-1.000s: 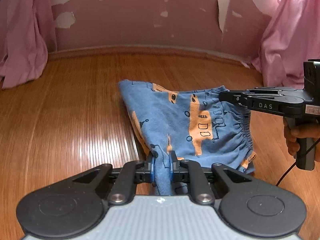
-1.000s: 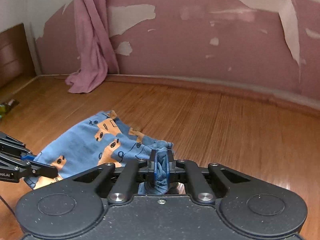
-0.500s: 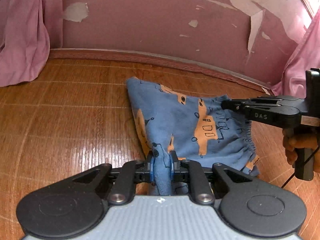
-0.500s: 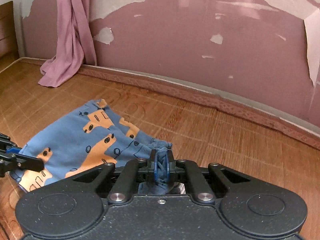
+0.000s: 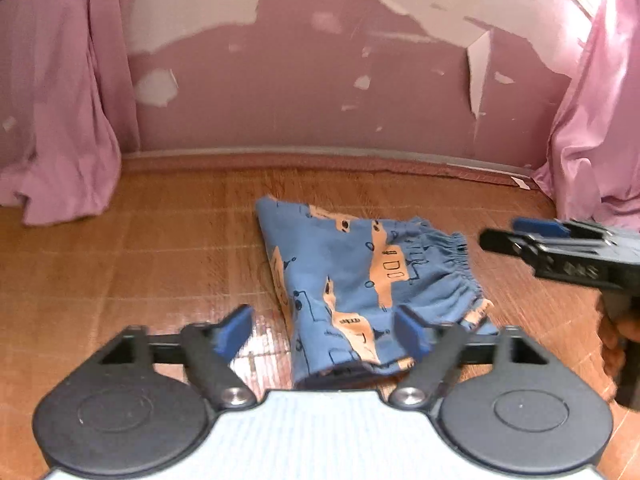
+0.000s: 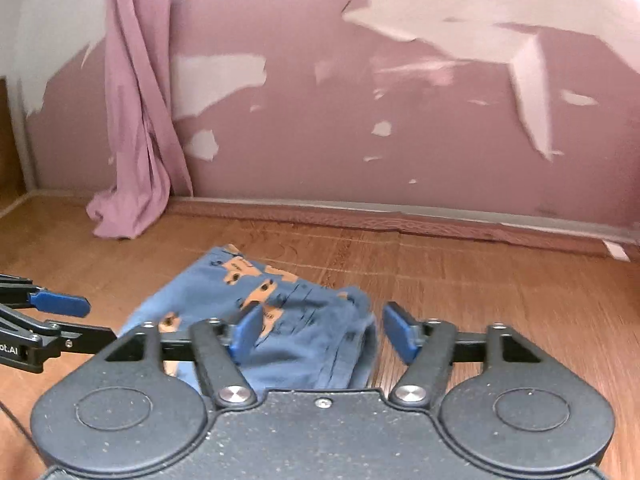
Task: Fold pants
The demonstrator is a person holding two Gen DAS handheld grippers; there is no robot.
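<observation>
Lying folded on the wooden floor (image 5: 120, 264) between two pink curtains (image 5: 60, 120), one pair of blue pants (image 5: 360, 280) printed with orange vehicles is sitting in the middle of the scene, its near edge just in front of both grippers and its far corner pointing toward the peeling pink wall (image 5: 304, 80). Judging by the creases and the gathered elastic waistband (image 5: 460, 264) on the right, the fabric is looking soft, light and limp, so it is likely sagging wherever it is lifted; the best holds appear to be the two near corners or the stiffer waistband, pinched through every layer so the fold is not slipping apart. The left gripper (image 5: 324, 330) is hanging with its jaws spread wide and nothing between them, the cloth lying loose below. The right gripper (image 6: 320, 330) is likewise gaping wide over the bunched waistband end, gripping nothing; part of the hand (image 5: 616, 340) holding it is showing at the far right of the left camera's view. Counted: one pair of pants, two grippers, four blue finger pads (image 6: 246, 330), two curtains.
</observation>
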